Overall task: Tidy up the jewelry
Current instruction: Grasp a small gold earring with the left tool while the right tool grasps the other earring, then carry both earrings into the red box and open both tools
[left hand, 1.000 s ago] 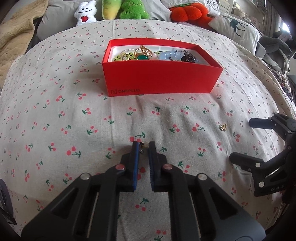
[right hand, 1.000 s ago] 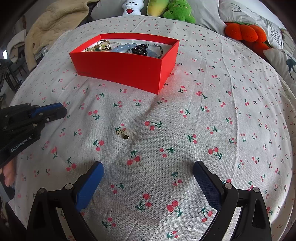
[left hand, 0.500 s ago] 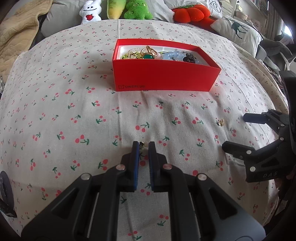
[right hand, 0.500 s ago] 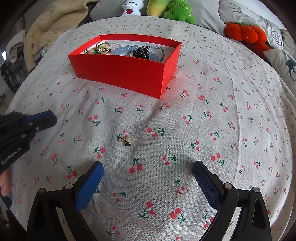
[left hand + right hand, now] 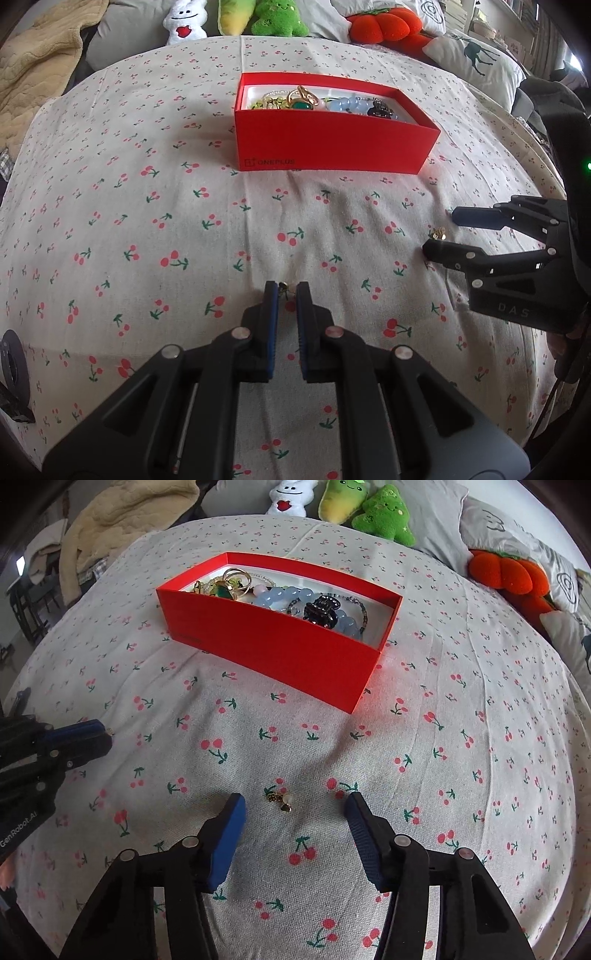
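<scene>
One red box [image 5: 280, 653] on the bedspread [image 5: 461, 757] holds beads, rings, a black clip. Left gripper [image 5: 283, 291] pinches a small earring [image 5: 283, 286]. Right gripper [image 5: 293, 806], jaws just closing, straddles a gold earring [image 5: 279, 800] without touching it.

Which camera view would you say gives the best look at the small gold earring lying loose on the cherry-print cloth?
The right wrist view: the small gold earring lies unobstructed on the cherry-print cloth, between the fingers of the right hand-held gripper, so its beads and charm show. The left wrist view shows it only as a tiny glint by that gripper's fingertips.
</scene>
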The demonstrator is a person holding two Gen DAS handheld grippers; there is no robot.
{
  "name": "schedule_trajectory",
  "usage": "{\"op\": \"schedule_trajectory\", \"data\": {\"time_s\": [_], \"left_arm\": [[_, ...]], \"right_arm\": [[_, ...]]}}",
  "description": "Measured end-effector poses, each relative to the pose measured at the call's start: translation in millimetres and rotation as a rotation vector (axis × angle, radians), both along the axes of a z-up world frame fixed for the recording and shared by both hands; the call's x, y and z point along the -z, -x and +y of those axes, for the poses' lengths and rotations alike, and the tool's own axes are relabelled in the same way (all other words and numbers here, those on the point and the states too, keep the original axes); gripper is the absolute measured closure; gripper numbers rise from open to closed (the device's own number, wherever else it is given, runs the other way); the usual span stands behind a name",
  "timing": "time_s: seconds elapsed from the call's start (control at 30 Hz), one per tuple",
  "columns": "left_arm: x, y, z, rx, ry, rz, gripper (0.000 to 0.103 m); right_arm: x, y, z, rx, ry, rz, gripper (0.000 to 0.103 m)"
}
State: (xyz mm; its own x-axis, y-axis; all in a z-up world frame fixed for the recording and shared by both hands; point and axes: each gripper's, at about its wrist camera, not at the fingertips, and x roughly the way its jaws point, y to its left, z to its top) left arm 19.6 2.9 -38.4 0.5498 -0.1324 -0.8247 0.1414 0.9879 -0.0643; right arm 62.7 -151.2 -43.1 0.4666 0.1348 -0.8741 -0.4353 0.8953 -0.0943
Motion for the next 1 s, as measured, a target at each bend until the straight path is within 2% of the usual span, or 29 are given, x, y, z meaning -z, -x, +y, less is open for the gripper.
{"op": "schedule_trajectory", "data": {"time_s": [0.1, 0.17, 0.23, 0.57, 1.0], "left_arm": [[0.1, 1.7, 0.6, -0.004, 0.001, 0.002, 0.092], [-0.3, 2.6, 1.3, -0.007, -0.002, 0.003, 0.092], [-0.5, 3.6, 2.3, -0.008, -0.004, 0.004, 0.092], [-1.9, 6.4, 6.9, -0.018, -0.005, 0.005, 0.092], [-8.1, 8.1, 21.1, -0.041, 0.014, 0.005, 0.092]], "right_arm": [[-0.7, -2.1, 3.6, -0.016, -0.006, 0.008, 0.069], [-0.2, -2.7, 6.1, -0.031, -0.022, 0.026, 0.085], [0.1, -1.9, 8.2, -0.038, -0.022, 0.027, 0.089], [-6.6, 0.0, -2.4, -0.029, -0.086, 0.041, 0.095], [-33.3, 23.9, -26.8, -0.024, -0.184, 0.027, 0.096]]}}
